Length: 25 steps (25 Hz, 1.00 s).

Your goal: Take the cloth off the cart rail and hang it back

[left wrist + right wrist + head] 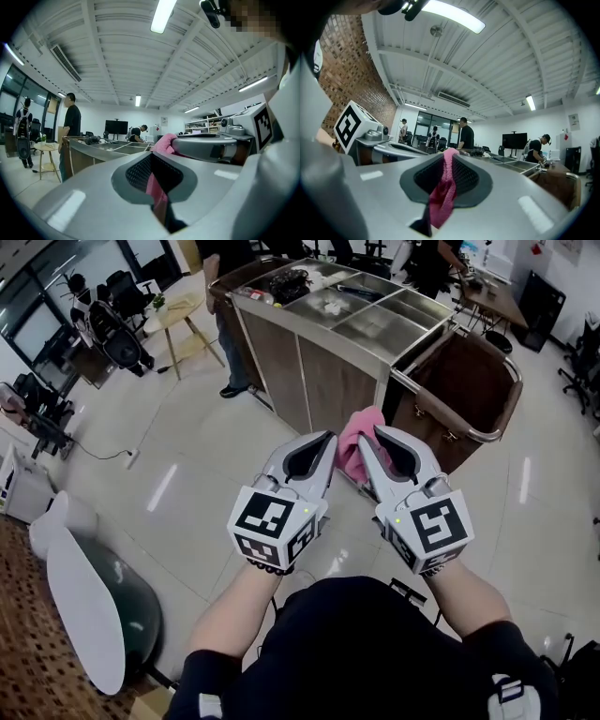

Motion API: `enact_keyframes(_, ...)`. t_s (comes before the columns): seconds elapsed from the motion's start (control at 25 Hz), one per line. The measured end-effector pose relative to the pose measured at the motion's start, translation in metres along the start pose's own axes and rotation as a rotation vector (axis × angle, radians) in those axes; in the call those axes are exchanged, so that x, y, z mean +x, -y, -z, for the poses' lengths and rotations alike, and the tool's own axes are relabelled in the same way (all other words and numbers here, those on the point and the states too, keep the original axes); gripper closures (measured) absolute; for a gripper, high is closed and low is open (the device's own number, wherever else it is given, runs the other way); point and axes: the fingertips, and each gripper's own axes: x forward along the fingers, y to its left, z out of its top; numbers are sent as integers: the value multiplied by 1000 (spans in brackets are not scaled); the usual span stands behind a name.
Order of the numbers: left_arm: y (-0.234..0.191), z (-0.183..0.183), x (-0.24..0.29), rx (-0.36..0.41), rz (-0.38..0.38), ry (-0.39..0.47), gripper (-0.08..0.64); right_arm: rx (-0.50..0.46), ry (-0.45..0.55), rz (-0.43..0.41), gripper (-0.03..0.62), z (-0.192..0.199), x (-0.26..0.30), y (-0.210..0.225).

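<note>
A pink cloth (pixel 354 448) hangs bunched between my two grippers, in the air in front of the cart. My left gripper (pixel 325 448) is shut on one part of the cloth (pixel 157 187), which shows pinched between its jaws. My right gripper (pixel 366 448) is shut on another part of the cloth (pixel 443 190). Both grippers point level toward the cart's metal rail (pixel 441 409), which curves around the brown bag end of the cart (pixel 473 381). The rail is bare and lies a short way beyond the cloth.
The cart's steel top (pixel 361 320) holds several trays and small items. A person (pixel 225 296) stands at its far left end, another (pixel 431 263) works behind it. A wooden table (pixel 183 320) and office chairs (pixel 117 329) stand on the left, a white chair (pixel 89 606) at my near left.
</note>
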Motion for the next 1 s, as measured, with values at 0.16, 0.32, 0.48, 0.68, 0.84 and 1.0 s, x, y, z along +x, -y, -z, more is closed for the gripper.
enact_keyframes(0.16, -61, -5, -37, -5, -40, 25, 560, -27, -2, -31, 541, -5, 52, -43)
enact_keyframes(0.32, -109, -5, -61, -19, -82, 47, 560, -54, -9, -64, 541, -7, 94, -72)
enact_keyframes(0.48, -147, 9, -85, -32, -128, 52, 560, -71, 0, -108, 541, 1, 131, -100)
enact_keyframes(0.68, -179, 9, -133, -47, -180, 67, 560, -98, 28, -150, 541, -6, 156, -148)
enact_keyframes(0.84, -206, 8, -150, -54, -212, 68, 560, -107, 73, -181, 541, -13, 183, -165)
enact_keyframes(1.0, -235, 19, -159, -65, -247, 63, 560, -82, -39, -205, 541, 6, 206, -179)
